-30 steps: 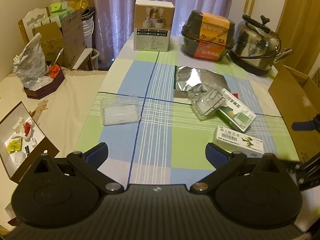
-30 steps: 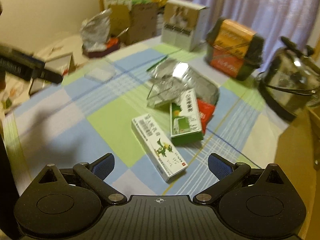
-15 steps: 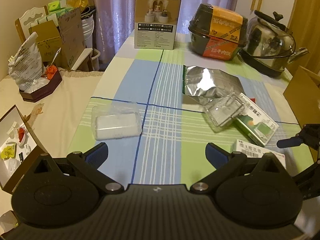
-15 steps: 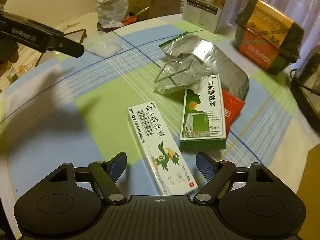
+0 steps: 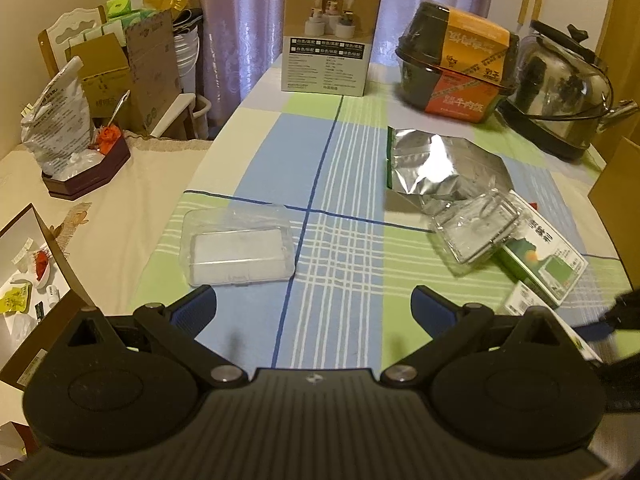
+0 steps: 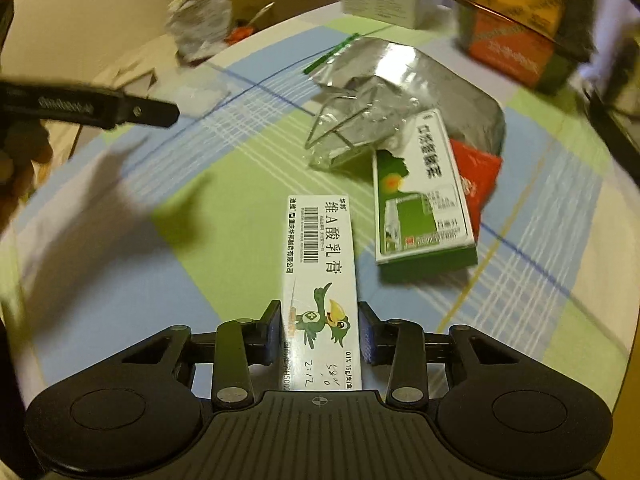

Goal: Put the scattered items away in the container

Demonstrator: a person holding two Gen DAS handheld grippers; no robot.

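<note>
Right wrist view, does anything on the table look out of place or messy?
Yes. A crumpled clear plastic tray leans half on the creased silver foil pouch and overlaps the green spray box, which in turn covers a red packet. It is a loose heap, not laid flat.

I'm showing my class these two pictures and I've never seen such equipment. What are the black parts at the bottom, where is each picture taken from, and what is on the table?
A person holds a two-fingered grasping tool in each hand; each carries a camera looking along its fingers. The left tool is open and empty above the checked blue-and-green tablecloth, near a clear plastic box. The right tool has its fingers on both sides of a long white carton with a green cartoon bird; full contact is unclear. Nearby lie a green-and-white carton, a clear wrapper and a silver foil pouch.
</note>
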